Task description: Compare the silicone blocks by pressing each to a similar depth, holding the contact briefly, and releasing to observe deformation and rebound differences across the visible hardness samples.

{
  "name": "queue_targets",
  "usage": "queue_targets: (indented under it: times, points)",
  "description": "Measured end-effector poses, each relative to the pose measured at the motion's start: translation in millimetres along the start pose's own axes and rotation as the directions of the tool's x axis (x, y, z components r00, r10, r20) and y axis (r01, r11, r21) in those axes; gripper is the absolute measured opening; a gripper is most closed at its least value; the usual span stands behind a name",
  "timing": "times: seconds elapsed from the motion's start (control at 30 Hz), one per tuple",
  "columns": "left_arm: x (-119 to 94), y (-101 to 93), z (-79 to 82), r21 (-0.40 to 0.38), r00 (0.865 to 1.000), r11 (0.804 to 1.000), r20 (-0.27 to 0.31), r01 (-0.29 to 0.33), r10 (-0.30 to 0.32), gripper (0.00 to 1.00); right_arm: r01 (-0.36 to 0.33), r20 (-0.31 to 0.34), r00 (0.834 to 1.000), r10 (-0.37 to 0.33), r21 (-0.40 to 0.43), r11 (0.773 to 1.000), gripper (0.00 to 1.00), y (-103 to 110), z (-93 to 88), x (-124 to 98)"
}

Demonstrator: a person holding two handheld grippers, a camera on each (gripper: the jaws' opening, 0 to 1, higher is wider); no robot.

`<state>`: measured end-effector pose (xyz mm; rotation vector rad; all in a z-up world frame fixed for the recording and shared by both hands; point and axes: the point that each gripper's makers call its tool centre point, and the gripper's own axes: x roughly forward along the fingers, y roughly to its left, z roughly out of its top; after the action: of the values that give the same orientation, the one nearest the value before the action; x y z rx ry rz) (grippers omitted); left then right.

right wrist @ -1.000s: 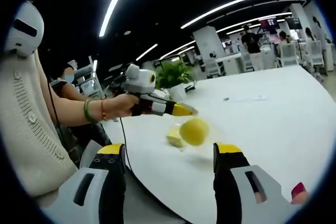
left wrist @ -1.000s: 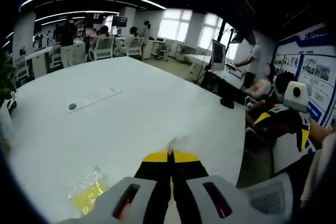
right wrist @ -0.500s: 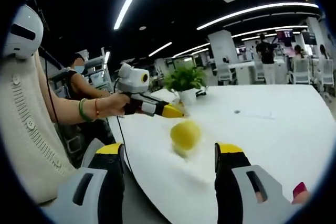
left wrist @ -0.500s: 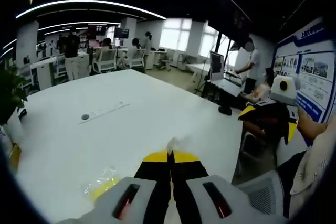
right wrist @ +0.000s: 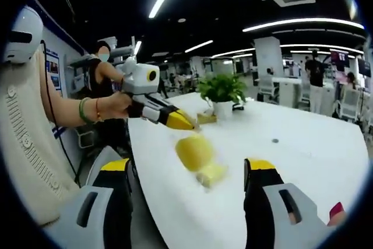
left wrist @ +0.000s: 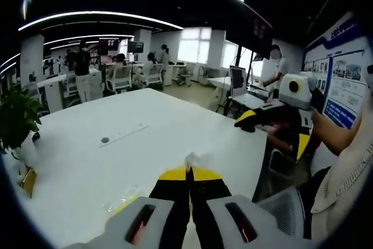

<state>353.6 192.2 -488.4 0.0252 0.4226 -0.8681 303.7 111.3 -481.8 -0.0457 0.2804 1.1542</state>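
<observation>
My left gripper (left wrist: 188,171) has its jaws together, with a whitish wisp of clear plastic bag (left wrist: 193,158) pinched at the tips. The bag (left wrist: 121,203) trails down beside the left jaw, with yellow showing inside. In the right gripper view the left gripper (right wrist: 185,125) is held out over the white table (right wrist: 303,161). Two blurred yellow silicone blocks (right wrist: 194,151) hang just under its tip. My right gripper (right wrist: 190,168) stands open, its jaws wide on either side of the blocks and nearer to me. It also shows, open, in the left gripper view as the right gripper (left wrist: 274,127).
A potted plant (right wrist: 222,88) stands on the table's far side, seen too as the plant (left wrist: 16,119). A cable strip (left wrist: 125,134) is set into the table top (left wrist: 175,126). The person's sleeve and braceleted wrist (right wrist: 87,111) reach in from the left. Chairs, desks and people fill the background.
Both views have swung with the hands. The yellow blocks have shifted left and lower between my right jaws. The right gripper has come further into the left gripper view.
</observation>
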Motion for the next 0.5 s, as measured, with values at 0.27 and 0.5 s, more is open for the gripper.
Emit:
queue_targets:
  times: [0.27,0.5]
  points:
    - [-15.4,-5.2,10.0,0.027,1.0,1.0,-0.002,0.009,-0.009,0.0,-0.062,-0.028,0.998,0.061,-0.037,0.997,0.76,-4.4,11.2,29.6]
    - [-28.0,-8.7,17.9,0.042,0.999,0.999,-0.006,0.034,-0.033,0.0,-0.12,-0.048,0.992,0.118,-0.04,0.992,0.77,-1.1,14.8,58.4]
